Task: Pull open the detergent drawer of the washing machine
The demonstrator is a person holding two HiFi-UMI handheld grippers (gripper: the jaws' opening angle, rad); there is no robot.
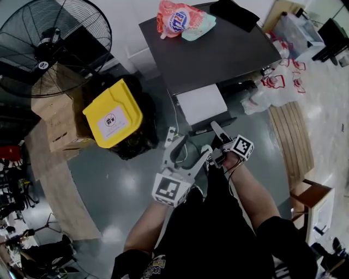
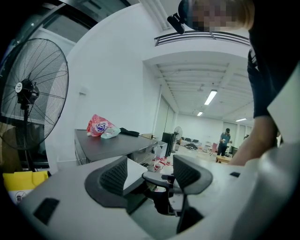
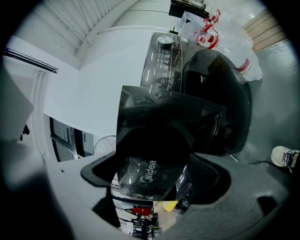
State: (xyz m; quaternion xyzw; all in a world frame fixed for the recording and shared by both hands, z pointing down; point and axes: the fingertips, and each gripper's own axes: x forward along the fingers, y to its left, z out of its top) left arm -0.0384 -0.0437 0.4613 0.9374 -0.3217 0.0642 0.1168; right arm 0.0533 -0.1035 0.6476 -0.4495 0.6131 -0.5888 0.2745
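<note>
The washing machine [image 1: 218, 49] has a dark grey top, and its round dark door [image 3: 215, 84] shows in the right gripper view. Its detergent drawer [image 1: 202, 103] stands pulled out toward me, pale on top. My right gripper [image 1: 216, 131] is at the drawer's dark front edge. In its own view the right gripper [image 3: 154, 174] is shut on the drawer front [image 3: 140, 180], which bears a brand name. My left gripper [image 1: 188, 143] hangs just left of and below the drawer, open. Nothing lies between the left gripper's [image 2: 152, 174] two jaws.
A pink detergent bag [image 1: 180, 19] and a black item [image 1: 234, 12] lie on the machine. To the left stand a yellow-lidded bin [image 1: 112, 113], cardboard boxes [image 1: 54, 117] and a big fan [image 1: 49, 43]. Plastic bags [image 1: 272, 90] and wooden planks [image 1: 292, 136] lie to the right.
</note>
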